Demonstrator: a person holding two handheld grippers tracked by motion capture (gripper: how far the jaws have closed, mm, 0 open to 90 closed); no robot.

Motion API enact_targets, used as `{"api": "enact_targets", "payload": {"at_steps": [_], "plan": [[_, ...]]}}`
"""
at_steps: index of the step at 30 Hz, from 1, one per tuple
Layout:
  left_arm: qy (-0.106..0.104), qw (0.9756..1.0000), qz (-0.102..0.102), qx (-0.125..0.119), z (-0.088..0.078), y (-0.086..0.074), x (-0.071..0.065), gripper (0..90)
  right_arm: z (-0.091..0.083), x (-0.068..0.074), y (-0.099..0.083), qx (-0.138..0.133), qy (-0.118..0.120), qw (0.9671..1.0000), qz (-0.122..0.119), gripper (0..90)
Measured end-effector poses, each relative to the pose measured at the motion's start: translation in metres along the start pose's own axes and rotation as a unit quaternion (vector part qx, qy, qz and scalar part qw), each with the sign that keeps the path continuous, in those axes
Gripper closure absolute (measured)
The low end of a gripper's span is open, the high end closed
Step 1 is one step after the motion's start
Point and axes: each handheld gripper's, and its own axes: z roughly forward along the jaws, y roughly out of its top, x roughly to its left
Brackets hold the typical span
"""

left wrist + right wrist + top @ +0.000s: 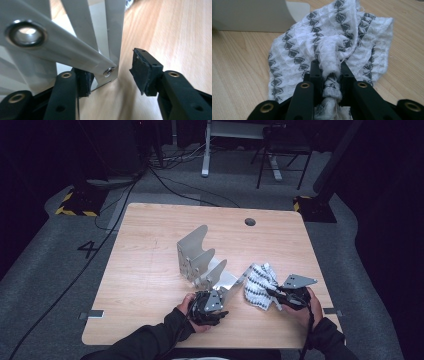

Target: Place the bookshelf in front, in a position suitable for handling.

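Observation:
A bare metal rack [199,256] of bent plates stands at the middle of the wooden table [150,285]. My left gripper [220,293] is at its near corner. In the left gripper view the jaws [112,71] stand open around a riveted corner of the rack [75,47]; the left pad [83,81] lies against or just behind the plate, and the right pad [142,72] is clear of it. A white cloth with grey patterned stripes [257,282] lies to the right of the rack. My right gripper [273,293] is shut on a bunched fold of the cloth [312,37], pinched between its jaws [329,68].
A round cable hole [250,222] sits near the table's far edge. A curved plate of the rack [249,15] rises just behind the cloth in the right gripper view. Cables, a chair [282,145] and a desk frame stand on the grey floor beyond the table.

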Motion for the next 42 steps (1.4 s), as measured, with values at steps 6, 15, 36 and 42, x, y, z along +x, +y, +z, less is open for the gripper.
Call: {"api": "enact_targets", "payload": {"at_steps": [6,15,36,42], "plan": [[0.000,0.9998,-0.021,0.007,-0.017,-0.011,0.003,40.8,0.000,0.000,0.000,0.000,-0.002,1.0000,0.003,78.2],[0.001,0.9989,-0.035,-0.031,-0.052,-0.019,0.009,36.3,-0.001,-0.001,-0.001,0.001,-0.003,1.0000,0.006,78.1],[0.072,0.9769,-0.070,-0.188,-0.113,0.028,0.043,41.7,-0.008,0.000,-0.005,-0.003,-0.014,0.9998,0.010,78.1],[0.083,0.9760,-0.081,-0.184,-0.104,0.043,0.056,46.8,-0.017,0.005,0.001,-0.029,-0.009,0.9995,0.012,78.2]]}}
